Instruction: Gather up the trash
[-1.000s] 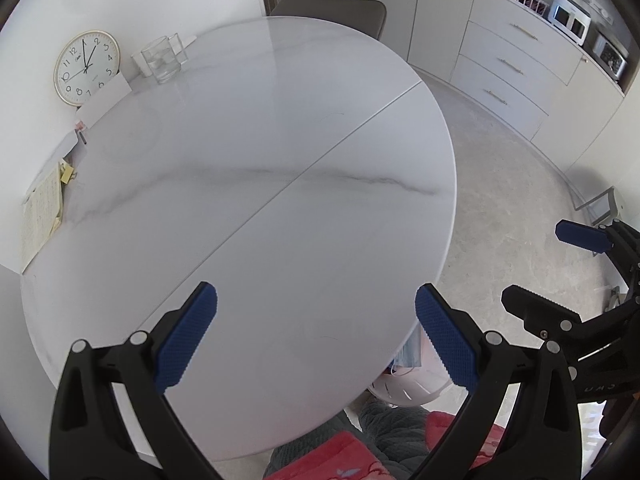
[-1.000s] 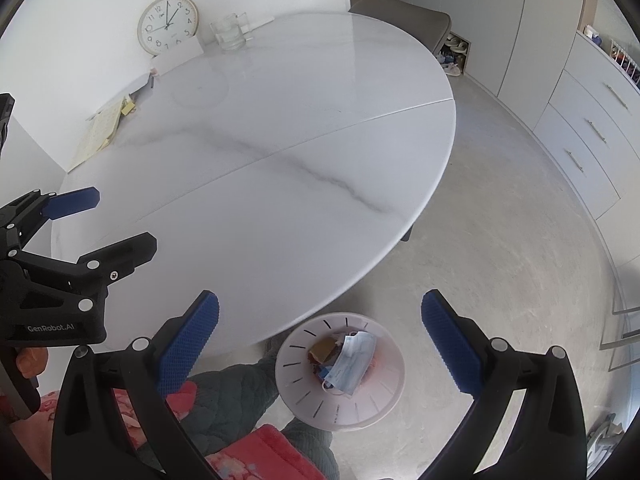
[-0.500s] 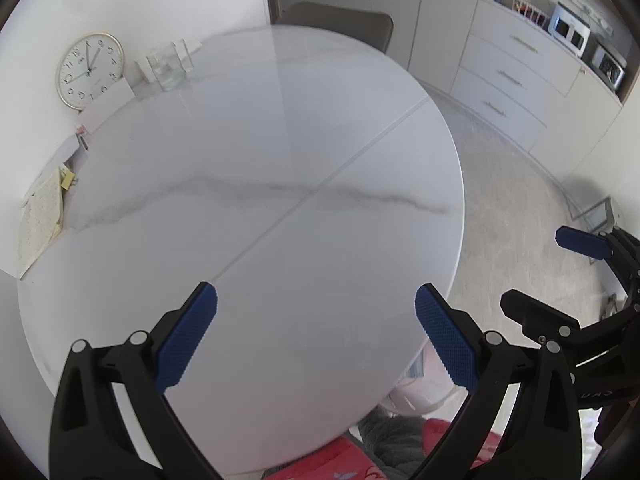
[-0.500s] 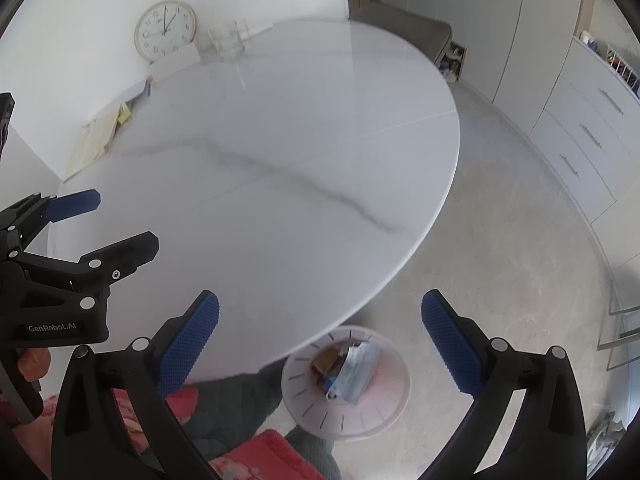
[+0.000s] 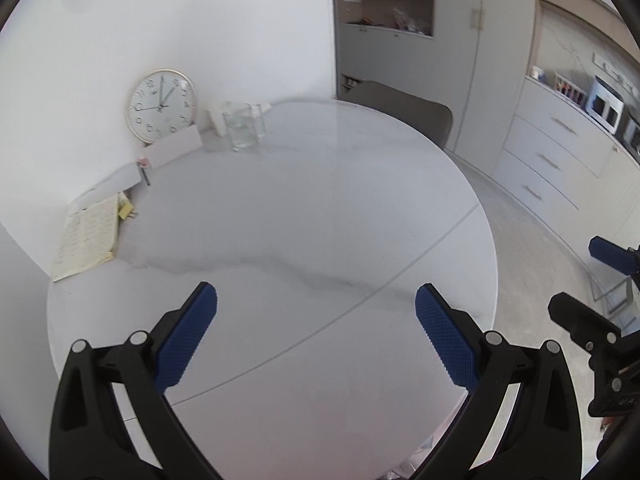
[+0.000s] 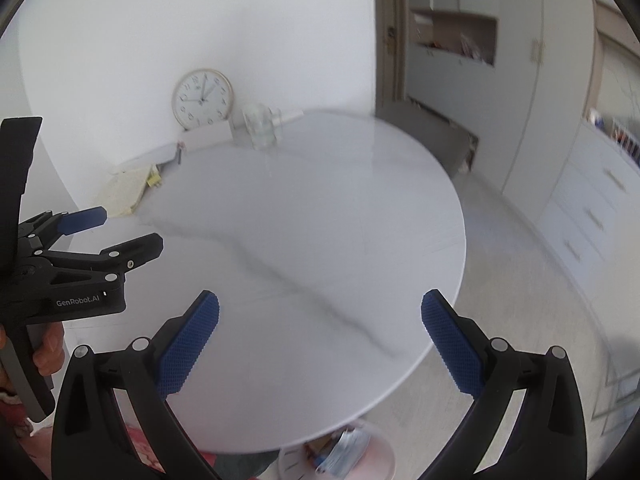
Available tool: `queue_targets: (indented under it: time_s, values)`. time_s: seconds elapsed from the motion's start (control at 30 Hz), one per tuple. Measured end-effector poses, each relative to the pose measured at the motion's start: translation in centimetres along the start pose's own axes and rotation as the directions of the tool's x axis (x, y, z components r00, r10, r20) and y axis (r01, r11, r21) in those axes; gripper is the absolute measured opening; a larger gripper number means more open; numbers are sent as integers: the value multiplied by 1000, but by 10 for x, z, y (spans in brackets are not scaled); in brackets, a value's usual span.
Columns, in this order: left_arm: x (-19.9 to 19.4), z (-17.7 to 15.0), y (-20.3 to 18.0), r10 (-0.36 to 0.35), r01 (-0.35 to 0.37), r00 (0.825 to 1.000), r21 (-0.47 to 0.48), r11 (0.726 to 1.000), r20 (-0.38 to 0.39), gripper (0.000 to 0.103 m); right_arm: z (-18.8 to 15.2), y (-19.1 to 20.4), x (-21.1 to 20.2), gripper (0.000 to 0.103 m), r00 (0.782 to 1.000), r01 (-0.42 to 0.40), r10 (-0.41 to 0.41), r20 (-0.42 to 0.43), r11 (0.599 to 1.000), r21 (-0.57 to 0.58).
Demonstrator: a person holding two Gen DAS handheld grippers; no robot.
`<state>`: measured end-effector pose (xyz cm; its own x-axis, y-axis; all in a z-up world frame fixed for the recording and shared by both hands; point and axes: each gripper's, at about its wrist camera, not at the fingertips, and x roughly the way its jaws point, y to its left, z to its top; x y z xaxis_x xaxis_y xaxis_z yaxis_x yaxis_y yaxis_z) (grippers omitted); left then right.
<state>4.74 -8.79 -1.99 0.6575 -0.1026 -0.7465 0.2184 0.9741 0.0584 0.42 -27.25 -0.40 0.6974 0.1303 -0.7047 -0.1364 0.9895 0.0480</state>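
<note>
A white trash bin (image 6: 384, 458) with a face mask and scraps inside shows at the bottom of the right wrist view, partly hidden under the table's near edge. My left gripper (image 5: 316, 332) is open and empty above the white marble table (image 5: 304, 208). My right gripper (image 6: 320, 336) is open and empty above the same table (image 6: 320, 208). The left gripper also shows in the right wrist view (image 6: 120, 232), and the right gripper shows at the right edge of the left wrist view (image 5: 580, 280). No loose trash shows on the table.
A round clock (image 5: 161, 105), a glass jug (image 5: 240, 130), papers and an open notebook (image 5: 87, 236) stand along the wall side of the table. A chair (image 5: 408, 110) is at the far side. Drawers (image 5: 556, 160) line the right wall.
Both grippers have tilted up, so both views now look across the table toward the wall. The trash bin has slid to the bottom edge of the right wrist view. Both jaws stay open.
</note>
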Motion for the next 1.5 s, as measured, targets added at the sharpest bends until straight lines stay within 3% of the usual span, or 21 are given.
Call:
queue_targets:
  time_s: [0.17, 0.33, 0.6, 1.5]
  values:
    - [-7, 9, 14, 83, -83, 996, -17, 996, 14, 95, 27, 15, 1, 101, 999, -21, 23, 40, 999, -38]
    - [-7, 12, 28, 93, -92, 996, -71, 993, 1, 95, 36, 29, 4, 101, 996, -60, 61, 60, 998, -25]
    - [2, 15, 37, 140, -141, 990, -98, 985, -13, 95, 33, 38, 20, 101, 998, -64, 64, 13, 997, -37]
    - [14, 12, 27, 104, -109, 993, -84, 991, -61, 95, 25, 22, 32, 101, 998, -50, 51, -30, 999, 13]
